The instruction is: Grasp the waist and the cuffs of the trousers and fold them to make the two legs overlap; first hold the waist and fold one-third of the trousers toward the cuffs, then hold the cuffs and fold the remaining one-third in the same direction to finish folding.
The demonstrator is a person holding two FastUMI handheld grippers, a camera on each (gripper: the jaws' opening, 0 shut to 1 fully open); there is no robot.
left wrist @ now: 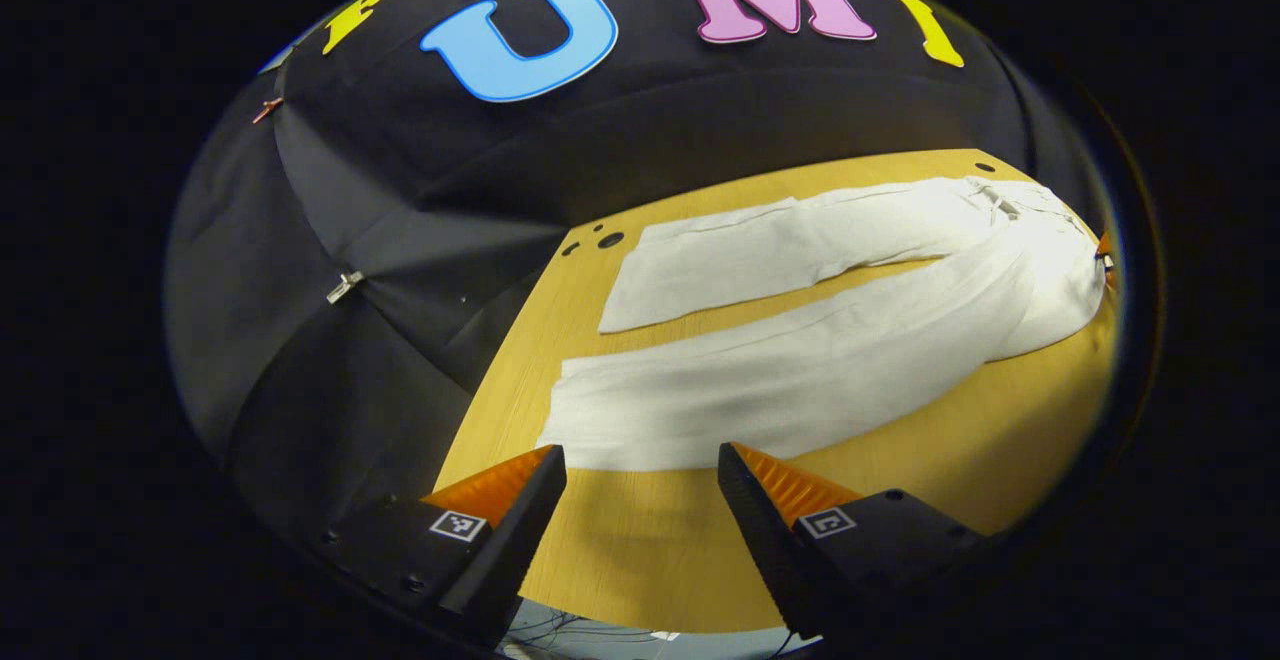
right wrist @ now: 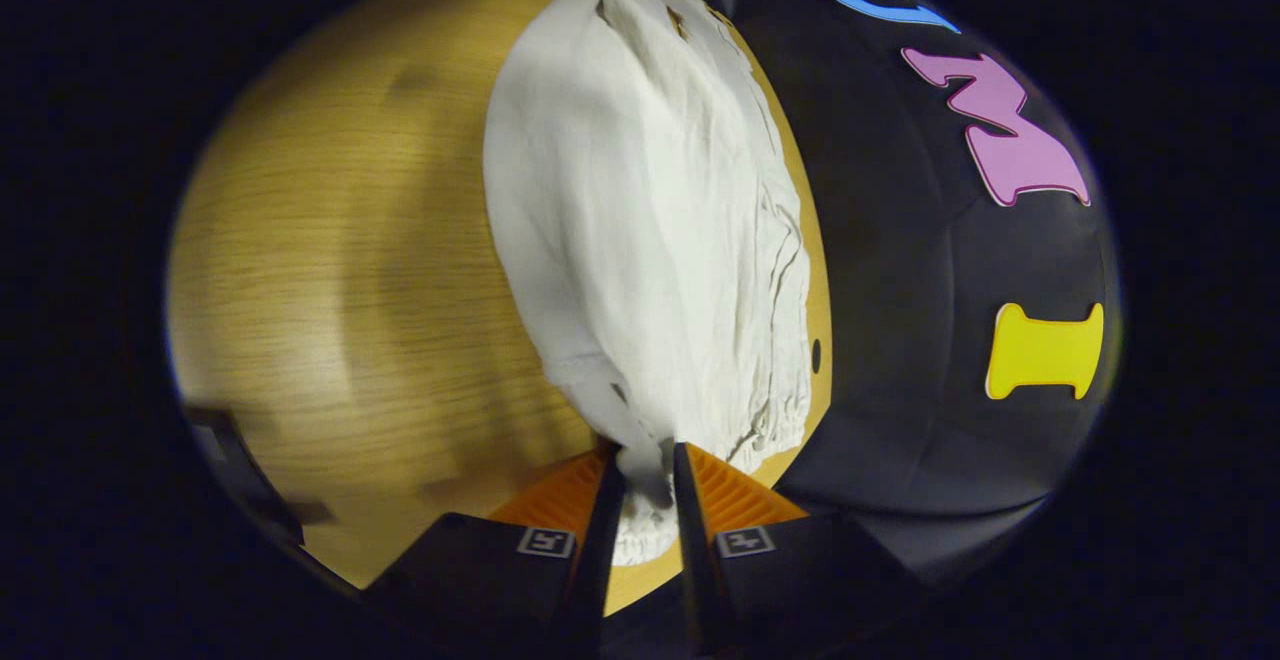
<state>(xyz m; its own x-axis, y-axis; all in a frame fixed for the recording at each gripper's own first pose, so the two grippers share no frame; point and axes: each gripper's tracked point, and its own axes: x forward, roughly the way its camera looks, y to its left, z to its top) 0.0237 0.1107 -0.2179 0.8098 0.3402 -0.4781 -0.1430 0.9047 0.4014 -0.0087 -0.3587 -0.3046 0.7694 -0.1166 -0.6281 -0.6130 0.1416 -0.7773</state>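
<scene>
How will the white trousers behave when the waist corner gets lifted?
The trousers will probably drape and sag: thin, wrinkled cloth bunches between the right gripper fingers. The long legs likely trail across the table, perhaps sliding easily on smooth wood.

I see white trousers (left wrist: pixel 820 360) lying flat on the wooden surface (left wrist: pixel 640 540), legs spread apart in a V, cuffs toward my left tool (left wrist: pixel 640 465). The gathered waist (right wrist: pixel 700 340) is wrinkled, its edge pinched in my right tool (right wrist: pixel 648 465).

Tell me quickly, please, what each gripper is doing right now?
Left gripper: open, holding nothing, just short of the trousers cuff.
Right gripper: shut on the trousers at the waist.
</scene>
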